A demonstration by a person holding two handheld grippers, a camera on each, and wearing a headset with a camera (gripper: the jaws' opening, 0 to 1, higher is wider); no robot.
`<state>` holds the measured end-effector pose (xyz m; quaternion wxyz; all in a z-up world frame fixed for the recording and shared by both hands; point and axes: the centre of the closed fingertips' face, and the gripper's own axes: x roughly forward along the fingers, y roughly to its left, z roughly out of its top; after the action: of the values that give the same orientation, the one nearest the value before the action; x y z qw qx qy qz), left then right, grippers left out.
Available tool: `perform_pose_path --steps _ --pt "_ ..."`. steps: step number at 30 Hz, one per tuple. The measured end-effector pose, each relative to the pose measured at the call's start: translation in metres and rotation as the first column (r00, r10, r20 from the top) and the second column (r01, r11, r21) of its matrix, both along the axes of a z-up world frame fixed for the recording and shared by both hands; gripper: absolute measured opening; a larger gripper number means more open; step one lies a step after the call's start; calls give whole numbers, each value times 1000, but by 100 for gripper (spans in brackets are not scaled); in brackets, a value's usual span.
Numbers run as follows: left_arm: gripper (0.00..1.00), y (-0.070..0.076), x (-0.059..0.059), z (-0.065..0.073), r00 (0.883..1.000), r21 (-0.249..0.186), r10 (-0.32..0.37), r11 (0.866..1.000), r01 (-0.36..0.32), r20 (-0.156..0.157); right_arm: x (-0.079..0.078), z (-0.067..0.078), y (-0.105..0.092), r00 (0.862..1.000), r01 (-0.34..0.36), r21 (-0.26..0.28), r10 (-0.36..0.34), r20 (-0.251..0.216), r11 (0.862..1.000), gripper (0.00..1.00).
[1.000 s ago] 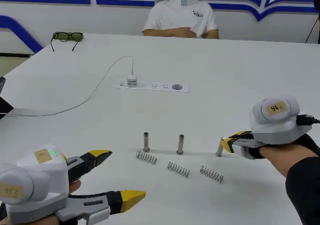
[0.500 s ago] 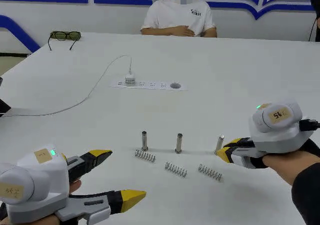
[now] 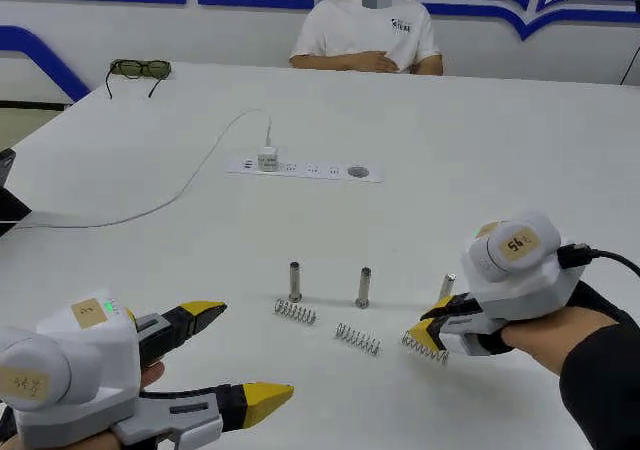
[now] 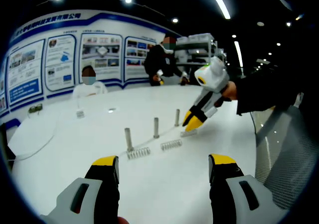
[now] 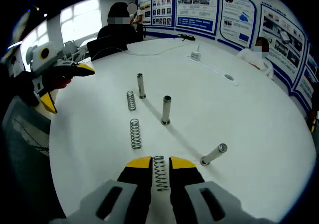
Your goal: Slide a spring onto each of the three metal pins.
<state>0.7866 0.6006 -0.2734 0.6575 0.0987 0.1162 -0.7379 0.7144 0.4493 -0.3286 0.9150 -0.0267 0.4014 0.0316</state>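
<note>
Well, the right claw (image 5: 160, 162) is down at the near right of the worktop (image 3: 480, 150), its jaws drawn close on either side of the right spring (image 5: 159, 176), which lies flat between them. Whether they actually squeeze it I cannot tell. Just beyond its tips stands the right pin (image 3: 447, 285), bare. The middle pin (image 3: 364, 286) and left pin (image 3: 294, 281) stand upright in the same row, each also bare. The middle spring (image 3: 357, 338) and left spring (image 3: 295, 312) lie on the worktop just on the near side of them. The left claw (image 3: 235, 355) hovers at the near left, well apart from the row, its jaws spread wide and empty. Farther off lies a power strip (image 3: 300, 169) with a white plug in it and a cable (image 3: 190, 185) trailing away to the left. Glasses (image 3: 138, 69) sit at the far left. A person (image 3: 365, 35) in a white shirt sits at the far edge, arms folded on the worktop.
</note>
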Motion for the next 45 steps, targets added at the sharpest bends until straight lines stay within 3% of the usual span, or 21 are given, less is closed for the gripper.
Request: perform_pose_path --steps 15,25,45 --pt "74 -1 -2 -5 1000 7 0 1000 0 -9 6 -19 1 997 -41 -4 40 -68 999 14" --pt "74 -1 -2 -8 1000 8 2 1000 -2 -15 7 -24 1 996 -42 8 43 -75 999 12" --pt "74 -4 -6 -4 1000 2 -8 1000 8 -9 -3 2 -7 1000 -3 -17 3 3 1000 12"
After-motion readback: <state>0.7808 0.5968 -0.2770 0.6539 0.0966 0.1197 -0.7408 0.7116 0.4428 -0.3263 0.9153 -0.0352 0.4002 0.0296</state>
